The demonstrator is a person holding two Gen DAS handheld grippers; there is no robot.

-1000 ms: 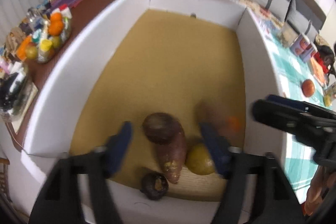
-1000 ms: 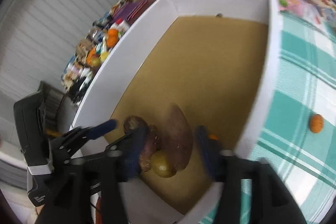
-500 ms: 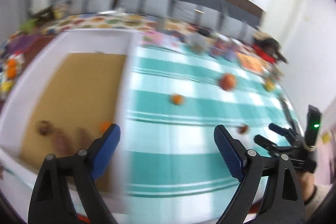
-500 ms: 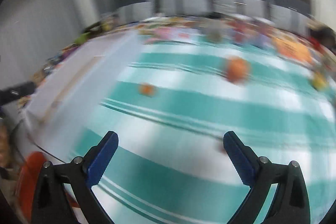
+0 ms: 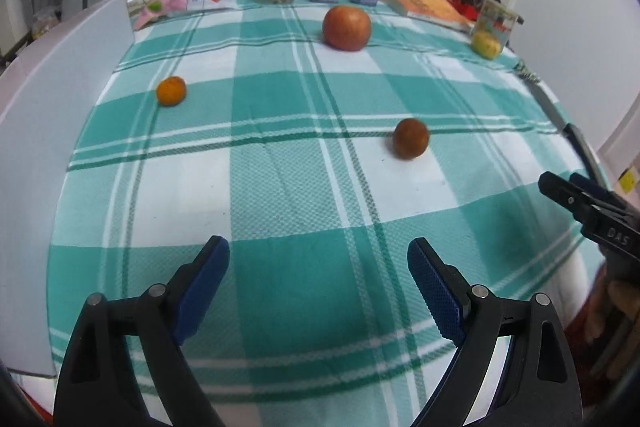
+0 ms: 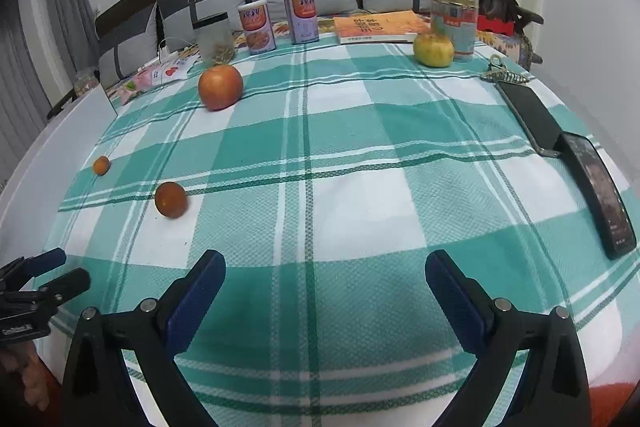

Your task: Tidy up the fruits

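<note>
Left gripper, right gripper: fingers spread, empty, hovering ready. Ahead on worktop: loose brown fruit, apple, awaiting sorting.

Very little print here can be read. The right hand-held gripper, at three o'clock in the left wrist view, carries pale letters on its black body that look like "DAS". The left hand-held gripper bears a small white label, too small to make out. Two cans at twelve o'clock and the orange book beside them show Chinese characters, too blurred to read.
</note>
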